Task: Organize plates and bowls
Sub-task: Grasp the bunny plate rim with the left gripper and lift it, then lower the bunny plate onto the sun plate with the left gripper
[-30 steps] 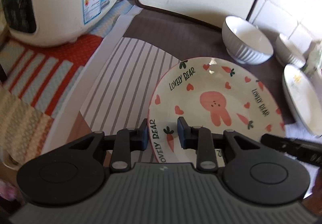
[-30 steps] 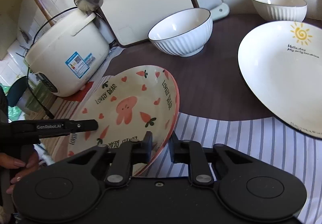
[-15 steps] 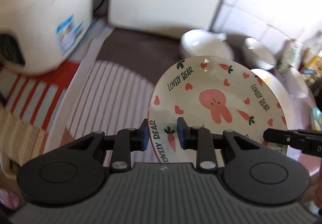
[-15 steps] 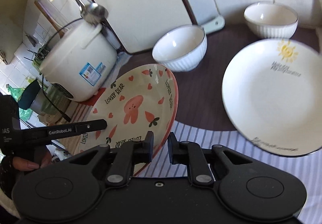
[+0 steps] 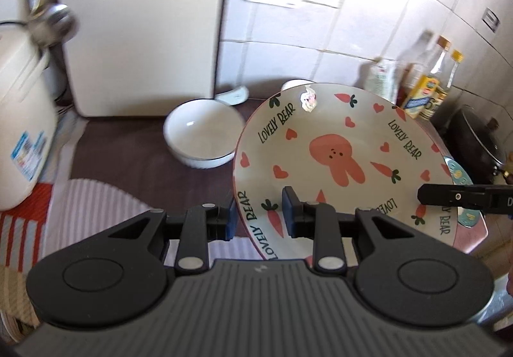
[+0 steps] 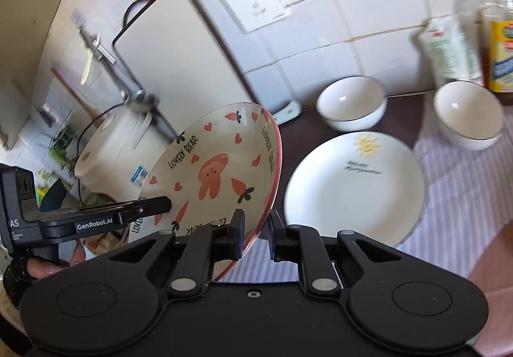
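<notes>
Both grippers hold the pink-rimmed "Lovely Bear" bunny plate [image 5: 336,158] in the air, tilted. My left gripper [image 5: 258,216] is shut on its near left rim. My right gripper [image 6: 256,235] is shut on the plate [image 6: 218,171] at its right rim. A white plate with a sun drawing [image 6: 352,190] lies flat on the counter to the right of the held plate. Two white ribbed bowls [image 6: 351,102] [image 6: 468,115] stand behind it. One bowl also shows in the left wrist view [image 5: 202,137].
A white rice cooker [image 5: 19,132] stands at the left with a ladle above it. A white cutting board [image 5: 141,27] leans on the tiled wall. Bottles [image 5: 429,81] and a dark pan [image 5: 474,139] stand at the right. A striped mat [image 6: 465,190] covers the counter.
Both grippers have lifted the bunny plate higher and carried it to the right, toward the sun plate; the views now tilt up to the wall and show the bottles.
</notes>
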Demonstrator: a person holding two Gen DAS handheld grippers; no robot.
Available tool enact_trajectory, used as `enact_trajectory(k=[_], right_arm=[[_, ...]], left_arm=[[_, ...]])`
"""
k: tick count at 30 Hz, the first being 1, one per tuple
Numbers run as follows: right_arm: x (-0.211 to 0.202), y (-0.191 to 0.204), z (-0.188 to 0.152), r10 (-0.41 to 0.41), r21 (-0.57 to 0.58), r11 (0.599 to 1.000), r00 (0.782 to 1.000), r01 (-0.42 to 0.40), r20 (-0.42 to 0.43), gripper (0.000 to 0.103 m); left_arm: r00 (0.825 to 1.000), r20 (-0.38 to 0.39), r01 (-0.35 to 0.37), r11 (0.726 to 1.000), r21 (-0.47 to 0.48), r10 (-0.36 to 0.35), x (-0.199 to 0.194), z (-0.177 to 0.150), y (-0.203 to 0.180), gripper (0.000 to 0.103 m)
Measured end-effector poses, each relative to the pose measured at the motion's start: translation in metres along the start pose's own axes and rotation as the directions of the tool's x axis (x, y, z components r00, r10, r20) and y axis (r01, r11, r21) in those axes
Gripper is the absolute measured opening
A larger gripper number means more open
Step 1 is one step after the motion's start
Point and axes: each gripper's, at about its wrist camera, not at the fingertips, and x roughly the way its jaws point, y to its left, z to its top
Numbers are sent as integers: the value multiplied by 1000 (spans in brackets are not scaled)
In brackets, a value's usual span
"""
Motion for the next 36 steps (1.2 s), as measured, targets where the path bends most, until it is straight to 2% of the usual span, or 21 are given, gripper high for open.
enact_trajectory(k=[5,13,23,31,36], right_arm=[[-16,-31,6,2,82,997,1000,-3,12,19],[-27,-63,4,-71,85,994,997,70,7,19],[0,-99,-4,-76,167,982,995,84,-57,20],[36,-117,-8,-99,214,969,986,125,-131,20],[47,-128,-7,-99,247,960,985,132,-141,20]], left_arm=[[999,-20,37,999,17,-36,17,6,-31,26],[996,-66,63,997,35,-61,54,11,-61,26],[988,-151,40,999,-18,-42,103,-1,-55,27],[972,-233,15,1000,-7,-16,136,-8,-48,27],[968,-252,15,1000,3,-13,144,-4,-48,26]])
